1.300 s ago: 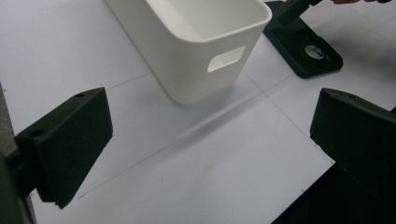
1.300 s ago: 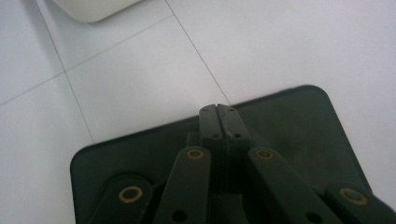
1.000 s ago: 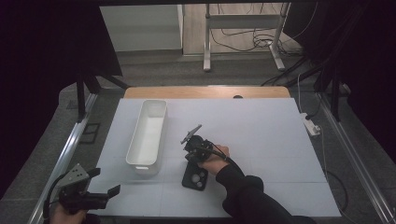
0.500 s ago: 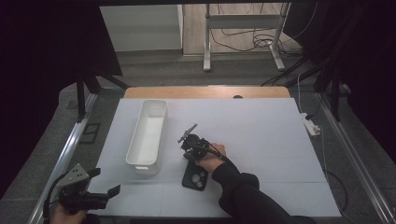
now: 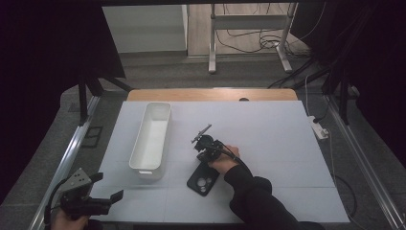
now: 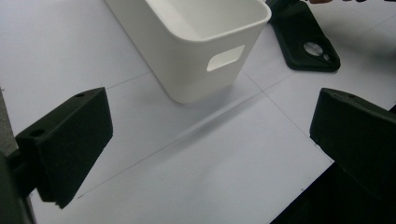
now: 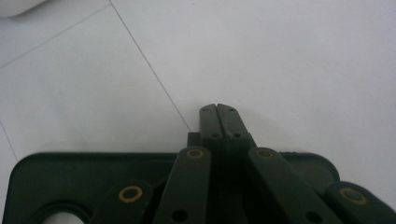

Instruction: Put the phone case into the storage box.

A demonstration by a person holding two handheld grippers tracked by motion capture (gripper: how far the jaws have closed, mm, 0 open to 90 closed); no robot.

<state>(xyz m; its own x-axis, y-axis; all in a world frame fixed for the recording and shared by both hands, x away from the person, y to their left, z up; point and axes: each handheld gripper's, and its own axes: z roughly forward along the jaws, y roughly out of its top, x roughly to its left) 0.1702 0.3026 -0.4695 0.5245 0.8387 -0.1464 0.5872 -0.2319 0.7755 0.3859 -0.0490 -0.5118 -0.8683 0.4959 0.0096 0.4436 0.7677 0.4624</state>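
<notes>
A black phone case [image 5: 203,178] lies flat on the white table, camera cut-out toward me. My right gripper [image 5: 203,143] sits at its far end, held by a hand in a dark sleeve. In the right gripper view the jaws are pressed together, and the right gripper [image 7: 217,111] reaches just past the phone case's [image 7: 56,177] far rim with nothing visible between the tips. My left gripper [image 5: 106,198] is low at the table's near left corner, open and empty. In the left gripper view its jaws stand wide apart in front of the white bin [image 6: 196,42], with the phone case [image 6: 306,42] beyond.
The long white bin [image 5: 151,136] stands empty left of the case, a handle slot in its near end. The white table sheet [image 5: 268,129] has bare room to the right and at the back. A white power strip [image 5: 319,128] lies off the right edge.
The right hand and its gripper have shifted slightly over the case's far end. The left gripper has stayed where it was.
</notes>
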